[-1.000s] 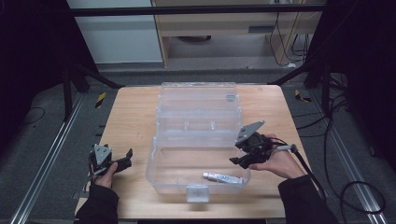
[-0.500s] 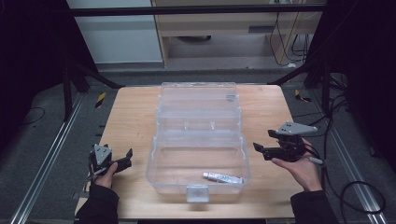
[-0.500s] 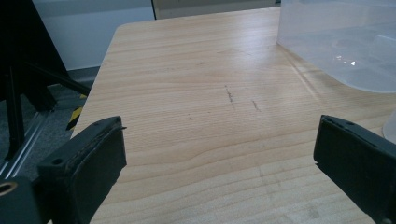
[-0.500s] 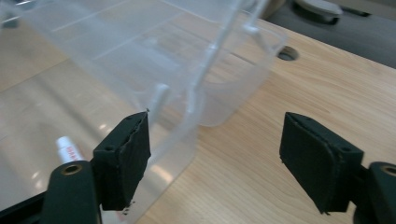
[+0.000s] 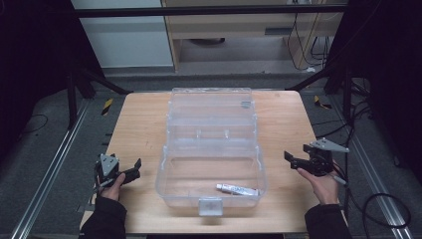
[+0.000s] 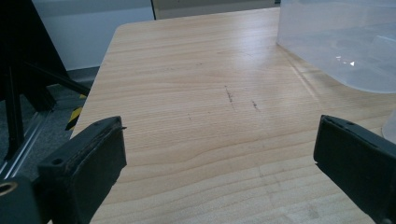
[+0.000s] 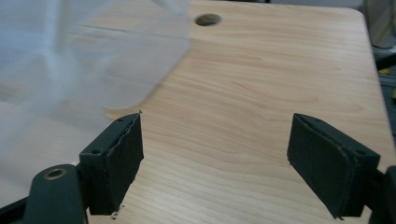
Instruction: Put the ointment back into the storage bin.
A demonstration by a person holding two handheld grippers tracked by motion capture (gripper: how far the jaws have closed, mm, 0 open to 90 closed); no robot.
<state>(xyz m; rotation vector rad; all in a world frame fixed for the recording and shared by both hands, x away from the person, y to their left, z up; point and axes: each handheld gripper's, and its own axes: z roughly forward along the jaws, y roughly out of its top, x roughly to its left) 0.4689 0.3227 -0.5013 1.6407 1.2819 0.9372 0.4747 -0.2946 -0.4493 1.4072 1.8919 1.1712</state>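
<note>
clear box (image 5: 211, 149) blurred, cropped, tube (image 5: 238, 189) inside

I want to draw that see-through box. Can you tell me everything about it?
The clear plastic box sits in the middle of the wooden table. It looks like thin, slightly cloudy plastic. Its lid is flipped open and lies back, away from the person, joined to the tub by the far edge. The tub has rounded corners and a small latch on its near side. Inside, near the front right, lies a small white tube. No tool touches the box.
</note>
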